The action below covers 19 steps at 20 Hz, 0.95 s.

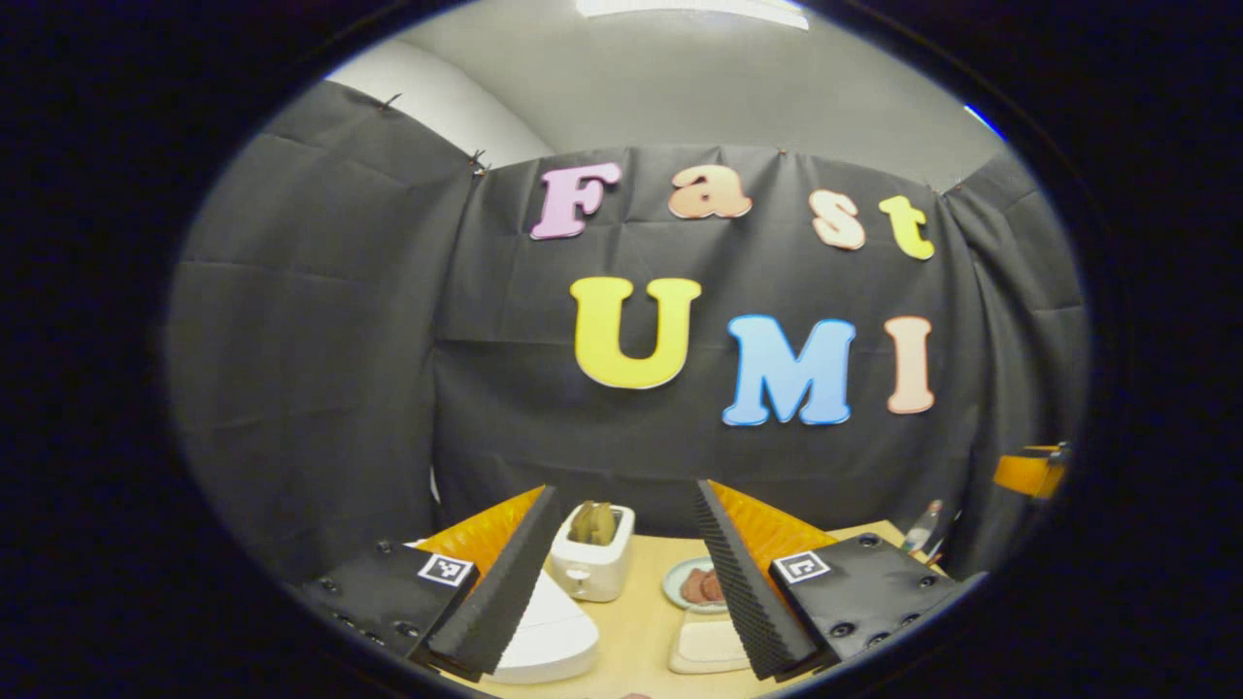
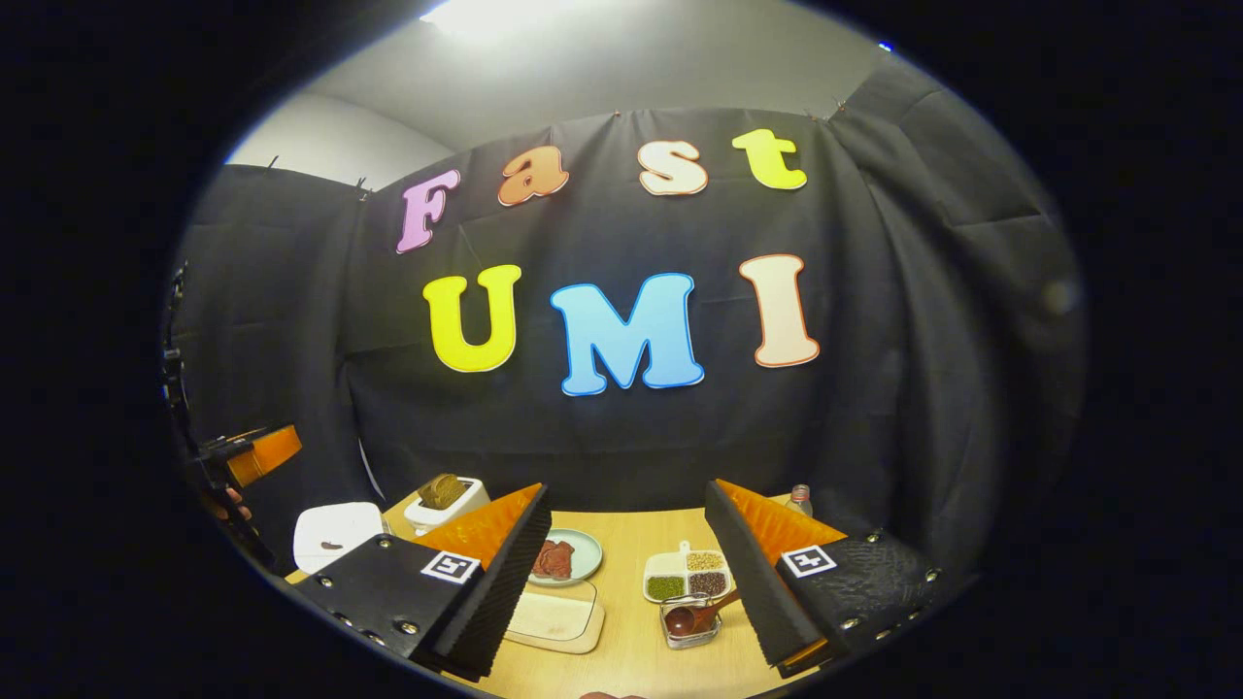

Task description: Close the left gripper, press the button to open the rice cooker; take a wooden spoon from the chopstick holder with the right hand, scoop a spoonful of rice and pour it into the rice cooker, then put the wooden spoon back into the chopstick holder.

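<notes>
Wooden spoon [image 2: 701, 615] lies between the right gripper [image 2: 626, 582]'s spread, empty fingers [image 2: 753, 573].

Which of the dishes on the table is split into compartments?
The small white dish holding green, pale and dark grains; the round plate and rectangular tray are undivided.
</notes>
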Motion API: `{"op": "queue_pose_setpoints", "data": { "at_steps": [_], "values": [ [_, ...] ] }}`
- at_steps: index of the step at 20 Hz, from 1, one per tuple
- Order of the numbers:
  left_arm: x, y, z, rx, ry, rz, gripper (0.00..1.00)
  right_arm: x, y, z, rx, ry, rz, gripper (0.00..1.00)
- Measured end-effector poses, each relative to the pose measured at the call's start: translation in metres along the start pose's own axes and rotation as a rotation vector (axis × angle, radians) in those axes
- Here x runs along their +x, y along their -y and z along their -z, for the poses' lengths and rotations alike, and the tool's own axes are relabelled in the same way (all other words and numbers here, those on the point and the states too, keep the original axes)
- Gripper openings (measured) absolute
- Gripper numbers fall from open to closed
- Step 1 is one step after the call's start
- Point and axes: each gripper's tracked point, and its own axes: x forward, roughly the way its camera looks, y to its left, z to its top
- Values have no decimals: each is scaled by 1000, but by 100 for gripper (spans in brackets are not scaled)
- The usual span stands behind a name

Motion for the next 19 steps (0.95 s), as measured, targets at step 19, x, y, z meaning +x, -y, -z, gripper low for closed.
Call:
{"op": "queue_pose_setpoints", "data": {
  "at_steps": [19],
  "values": [
    [-31, 57, -23, -20, 38, 167, 97, -16, -38, -33, -26, 66, 7, 97]
  ]
}}
